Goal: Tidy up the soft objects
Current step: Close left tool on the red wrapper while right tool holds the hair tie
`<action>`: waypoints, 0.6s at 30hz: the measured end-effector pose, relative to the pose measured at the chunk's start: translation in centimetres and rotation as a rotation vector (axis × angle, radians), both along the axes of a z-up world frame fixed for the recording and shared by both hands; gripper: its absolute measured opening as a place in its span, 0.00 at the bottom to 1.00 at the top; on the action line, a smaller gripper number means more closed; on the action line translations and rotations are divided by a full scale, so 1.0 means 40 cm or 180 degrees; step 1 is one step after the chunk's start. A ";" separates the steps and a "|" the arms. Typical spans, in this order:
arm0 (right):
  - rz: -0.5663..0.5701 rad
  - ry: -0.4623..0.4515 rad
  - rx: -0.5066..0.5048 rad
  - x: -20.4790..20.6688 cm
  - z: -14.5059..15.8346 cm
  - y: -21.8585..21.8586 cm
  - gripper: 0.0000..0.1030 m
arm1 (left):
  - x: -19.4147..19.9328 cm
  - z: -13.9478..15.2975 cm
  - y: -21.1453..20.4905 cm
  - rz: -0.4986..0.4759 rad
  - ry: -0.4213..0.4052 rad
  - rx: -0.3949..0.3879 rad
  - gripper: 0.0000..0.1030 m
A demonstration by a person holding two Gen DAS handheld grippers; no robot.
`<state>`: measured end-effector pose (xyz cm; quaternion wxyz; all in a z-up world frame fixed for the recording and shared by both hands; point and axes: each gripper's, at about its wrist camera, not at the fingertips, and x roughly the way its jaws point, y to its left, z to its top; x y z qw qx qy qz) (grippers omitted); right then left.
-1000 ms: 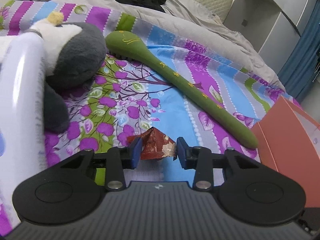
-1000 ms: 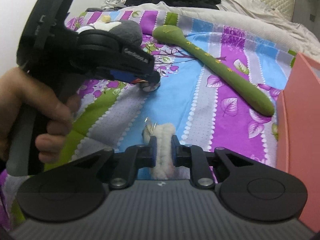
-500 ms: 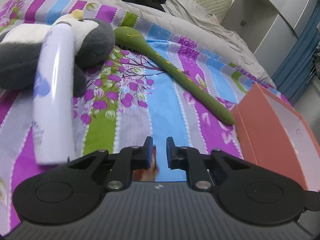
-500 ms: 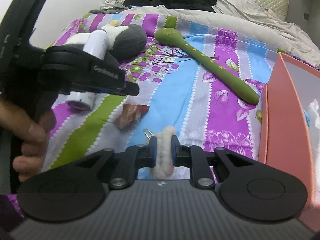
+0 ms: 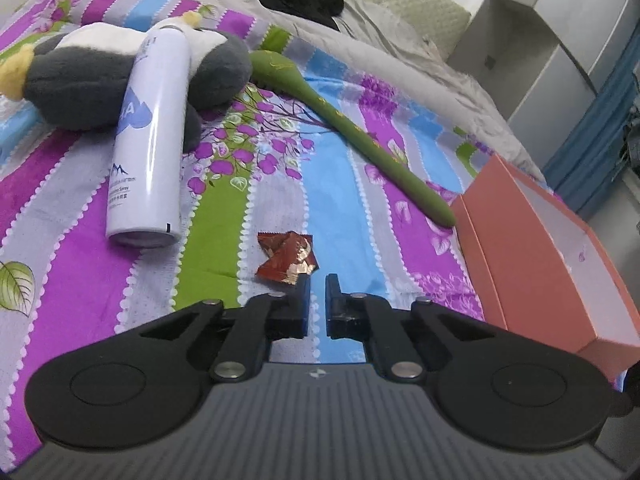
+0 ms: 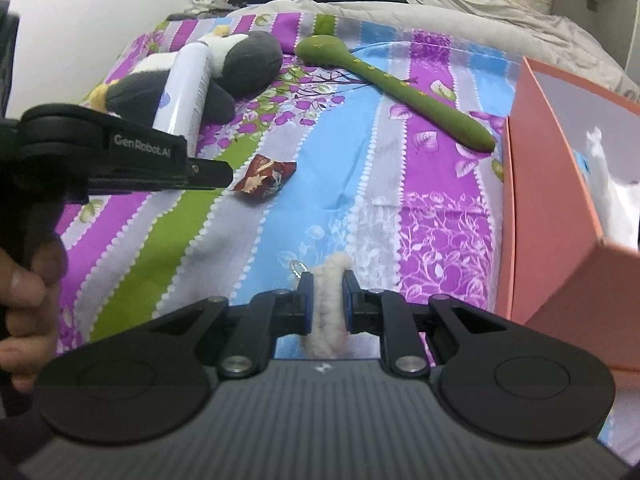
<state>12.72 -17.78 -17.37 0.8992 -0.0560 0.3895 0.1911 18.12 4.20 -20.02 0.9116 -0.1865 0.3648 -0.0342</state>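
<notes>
Fleece [image 6: 326, 300] is held pinched in the right gripper [image 6: 326, 290] above the bed [image 6: 360, 184], near the box [image 6: 552, 184]. It should be carried over the rim before release. Left gripper [image 5: 318, 292] is closing, nothing between; the wrapper [image 5: 286, 258] lies just ahead.

A grey-and-white plush toy [image 5: 132, 76] with yellow tips lies on its side near the far left of a striped, floral bedspread [image 5: 340, 208]. A long green plush spoon [image 5: 352, 136] stretches diagonally across the blue and purple stripes, its rounded bowl just beside the plush toy, its narrow end just beside the open salmon-pink box [image 5: 552, 248]. A small cream fleece piece [image 6: 326, 312] with a metal chain at its top is pinched between two blue pads above the bedspread. Inside the box, a white fluffy item [image 6: 612, 192] rests against the inner wall.
</notes>
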 end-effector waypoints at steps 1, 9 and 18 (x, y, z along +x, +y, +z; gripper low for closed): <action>-0.0007 -0.0015 0.0024 -0.002 -0.002 0.000 0.17 | 0.000 -0.005 0.002 0.0008 -0.0027 0.0001 0.08; -0.0141 -0.0080 0.0149 0.016 -0.001 0.007 0.17 | 0.020 -0.037 -0.003 0.0031 -0.0090 0.0104 0.44; -0.0175 -0.0009 0.0168 0.032 -0.002 0.007 0.17 | 0.084 -0.070 0.002 -0.0048 -0.0053 0.0243 0.49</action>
